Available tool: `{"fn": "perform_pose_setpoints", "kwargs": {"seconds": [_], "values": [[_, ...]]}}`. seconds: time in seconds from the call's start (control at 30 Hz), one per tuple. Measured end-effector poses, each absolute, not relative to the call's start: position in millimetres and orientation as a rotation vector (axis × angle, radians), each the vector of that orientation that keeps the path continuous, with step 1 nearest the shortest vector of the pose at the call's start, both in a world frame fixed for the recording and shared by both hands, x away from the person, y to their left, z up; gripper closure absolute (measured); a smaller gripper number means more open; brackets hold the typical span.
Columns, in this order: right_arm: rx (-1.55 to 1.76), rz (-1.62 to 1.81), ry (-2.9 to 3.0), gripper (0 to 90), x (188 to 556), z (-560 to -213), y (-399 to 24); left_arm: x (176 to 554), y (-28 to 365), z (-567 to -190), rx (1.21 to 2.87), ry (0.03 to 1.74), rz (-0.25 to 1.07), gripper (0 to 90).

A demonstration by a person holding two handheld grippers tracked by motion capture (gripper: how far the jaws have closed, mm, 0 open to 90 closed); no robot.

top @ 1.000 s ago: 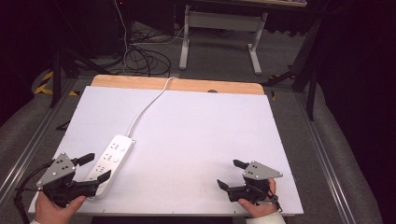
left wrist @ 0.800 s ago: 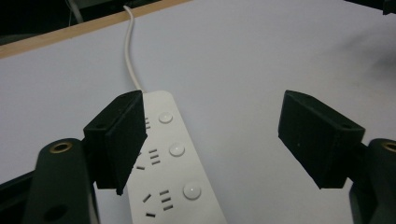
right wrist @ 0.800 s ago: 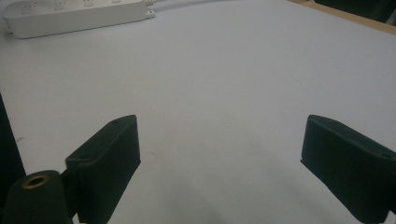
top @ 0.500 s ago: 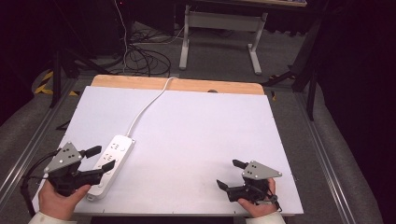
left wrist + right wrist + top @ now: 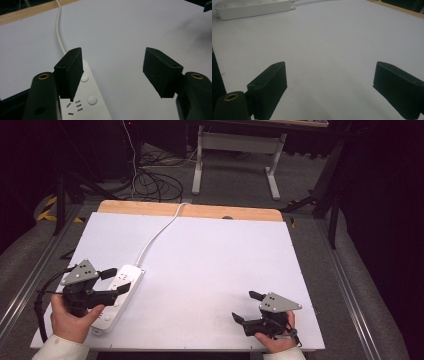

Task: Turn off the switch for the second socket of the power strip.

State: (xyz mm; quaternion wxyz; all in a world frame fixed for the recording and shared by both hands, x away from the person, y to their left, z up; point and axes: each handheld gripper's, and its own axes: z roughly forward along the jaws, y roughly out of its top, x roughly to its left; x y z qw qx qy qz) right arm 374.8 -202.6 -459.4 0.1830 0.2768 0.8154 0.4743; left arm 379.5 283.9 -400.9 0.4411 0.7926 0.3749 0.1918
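A white power strip (image 5: 111, 312) lies at the near left of the white tabletop (image 5: 215, 255), and its white cable (image 5: 159, 234) runs off over the far edge. My left gripper (image 5: 118, 280) hovers open over the strip's far end. In the left gripper view one of the jaws of the left gripper (image 5: 113, 72) stands over the power strip (image 5: 91, 100), the other over bare table, with nothing between them. My right gripper (image 5: 244, 306) rests open and empty near the front right edge. The right gripper view looks between the spread jaws of the right gripper (image 5: 329, 82) toward the power strip (image 5: 252, 8) far off.
A wooden strip (image 5: 200, 211) borders the table's far edge. Beyond it are loose floor cables (image 5: 150, 180) and a desk frame's legs (image 5: 272, 175). Metal rails (image 5: 350, 285) run along both sides of the table.
My left gripper has moved forward and to the right, from the front left corner to over the power strip's far end. The right gripper has stayed put.
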Motion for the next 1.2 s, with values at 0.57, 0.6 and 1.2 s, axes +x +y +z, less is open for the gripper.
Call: {"fn": "perform_pose_setpoints", "kwargs": {"seconds": [0.57, 0.6, 1.2], "values": [[0.778, 1.334, 2.308, 12.0, 375, -460, -201, 394, 281, -405, 2.049, 0.988, 0.486, 55.5], [0.778, 1.334, 2.308, 12.0, 375, -460, -201, 394, 281, -405, 2.049, 0.988, 0.486, 60.7], [0.773, 1.331, 2.315, 12.0, 376, -461, -201, 411, 276, -410, 2.195, 1.098, 0.433, 89.9]]}}
